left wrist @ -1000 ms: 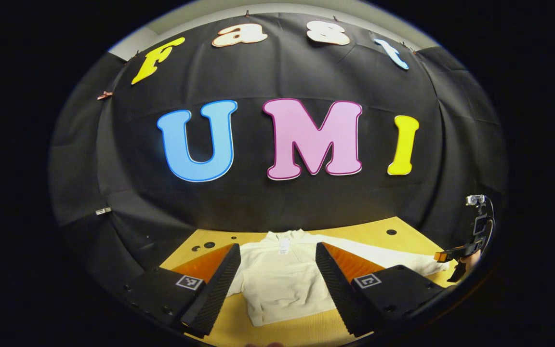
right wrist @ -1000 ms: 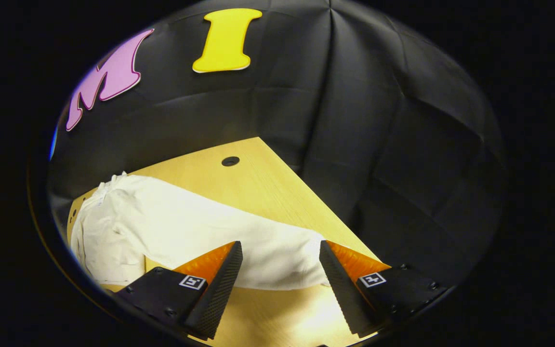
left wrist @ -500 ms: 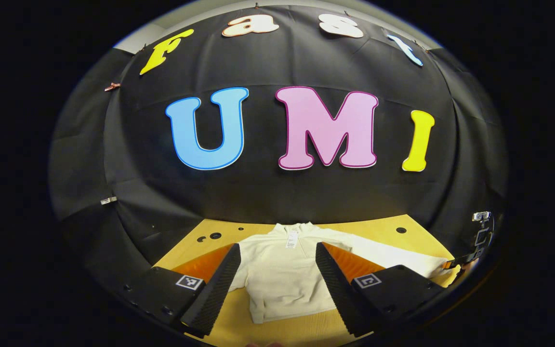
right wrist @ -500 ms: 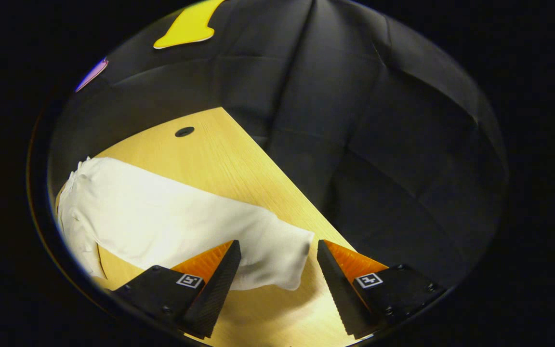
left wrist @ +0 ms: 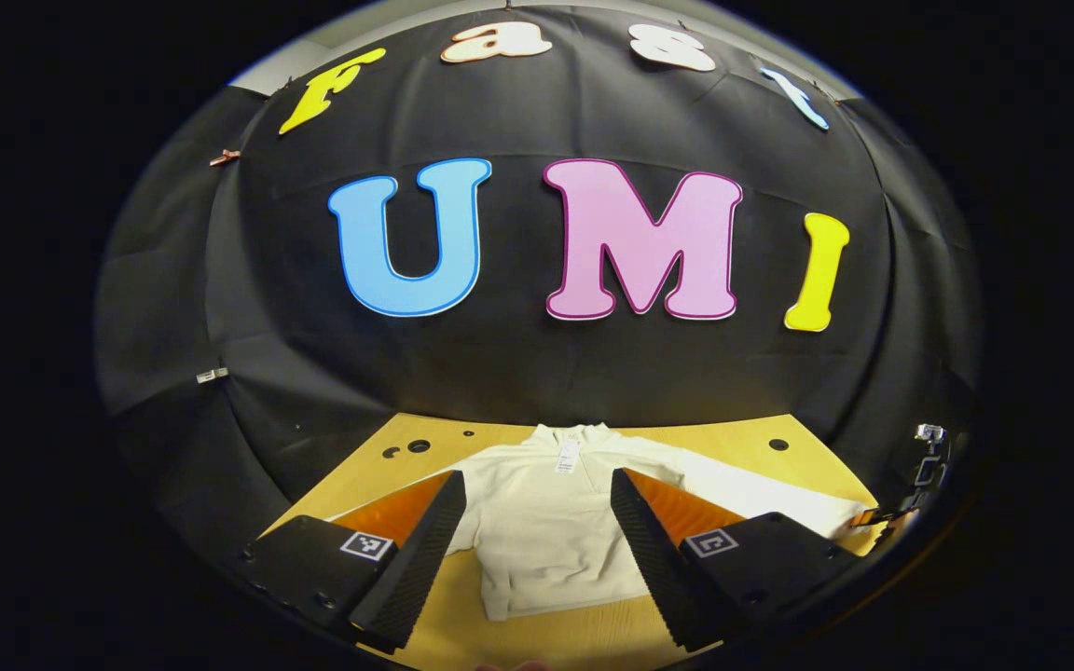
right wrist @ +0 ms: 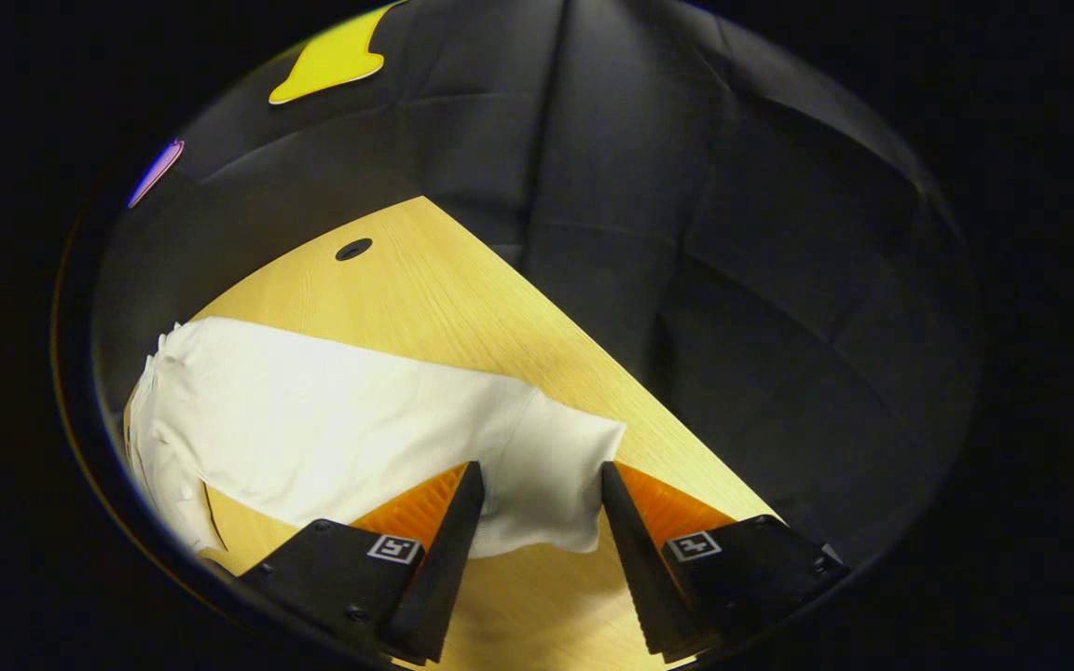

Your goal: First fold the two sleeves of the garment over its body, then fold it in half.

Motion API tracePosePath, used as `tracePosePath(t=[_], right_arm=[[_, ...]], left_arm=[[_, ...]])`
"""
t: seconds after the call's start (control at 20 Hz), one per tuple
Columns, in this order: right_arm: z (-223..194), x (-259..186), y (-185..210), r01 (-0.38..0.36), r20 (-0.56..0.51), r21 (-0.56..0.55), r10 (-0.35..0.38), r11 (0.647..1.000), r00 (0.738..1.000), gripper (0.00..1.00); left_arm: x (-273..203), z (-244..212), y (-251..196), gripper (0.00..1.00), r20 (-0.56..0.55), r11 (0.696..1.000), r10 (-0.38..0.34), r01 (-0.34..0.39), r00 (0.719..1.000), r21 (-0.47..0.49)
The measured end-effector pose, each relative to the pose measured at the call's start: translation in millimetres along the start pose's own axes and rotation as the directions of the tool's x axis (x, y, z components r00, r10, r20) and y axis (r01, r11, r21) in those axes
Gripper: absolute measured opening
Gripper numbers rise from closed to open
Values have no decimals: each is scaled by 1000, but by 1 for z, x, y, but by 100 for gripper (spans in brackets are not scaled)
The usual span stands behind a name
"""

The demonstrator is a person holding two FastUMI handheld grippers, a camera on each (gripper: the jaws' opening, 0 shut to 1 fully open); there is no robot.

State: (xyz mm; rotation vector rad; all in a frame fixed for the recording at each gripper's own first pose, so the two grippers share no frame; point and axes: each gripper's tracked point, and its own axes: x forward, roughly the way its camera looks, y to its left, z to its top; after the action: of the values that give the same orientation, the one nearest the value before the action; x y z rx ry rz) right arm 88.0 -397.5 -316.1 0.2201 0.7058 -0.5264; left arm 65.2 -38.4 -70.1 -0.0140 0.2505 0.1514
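The right tongs [right wrist: 533, 508], spread, straddle the cuff edge of the white cloth garment's sleeve [right wrist: 360, 429]; bare wooden bench [right wrist: 462, 289] lies ahead. The left tongs [left wrist: 537, 522] hang spread above the garment's body [left wrist: 546, 531].

The hoodie [left wrist: 546, 531] is looking creamy white all over, with a small white tag [left wrist: 567, 457] at its neck. The counter [right wrist: 462, 308] is showing light yellow wood with dark round holes [right wrist: 353, 249].
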Motion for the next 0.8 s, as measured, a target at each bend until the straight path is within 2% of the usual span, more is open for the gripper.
tracePosePath(t=[0.05,0.15,0.2,0.25,0.3,0.35,0.4,0.45,0.6,0.8], right_arm=[[1,0,5,-9,3,-4,9,1000,1000,78],[-1,2,15,-29,3,-25,29,999,1000,48],[-2,2,15,-16,4,-47,16,999,1000,26],[-1,4,17,-12,10,-67,13,998,1000,26],[1,1,19,-11,15,-91,12,996,1000,17],[0,0,24,-26,7,-109,27,994,1000,17],[0,0,28,-50,-1,-117,50,992,999,10],[-1,-2,31,-71,-14,-116,70,991,997,7],[6,-7,35,-86,-15,-119,85,989,996,6],[46,-35,46,-98,60,-150,108,984,992,6]], left_arm=[[-1,1,-1,98,1,1000,-2,2,1000,0],[-2,1,-1,98,2,1000,-6,6,1000,1],[-3,0,0,98,3,1000,-6,6,1000,2],[-4,0,2,98,2,1000,-4,4,1000,3],[-4,0,4,98,1,1000,0,0,1000,3],[-5,0,6,98,0,1000,4,-4,1000,2],[-4,-1,8,98,-2,1000,6,-6,1000,-1],[-4,-2,10,98,-3,1000,8,-8,1000,-4],[-4,-4,14,98,-9,1000,11,-11,1000,-7],[-4,-2,18,98,-4,1000,3,-3,1000,-8]])
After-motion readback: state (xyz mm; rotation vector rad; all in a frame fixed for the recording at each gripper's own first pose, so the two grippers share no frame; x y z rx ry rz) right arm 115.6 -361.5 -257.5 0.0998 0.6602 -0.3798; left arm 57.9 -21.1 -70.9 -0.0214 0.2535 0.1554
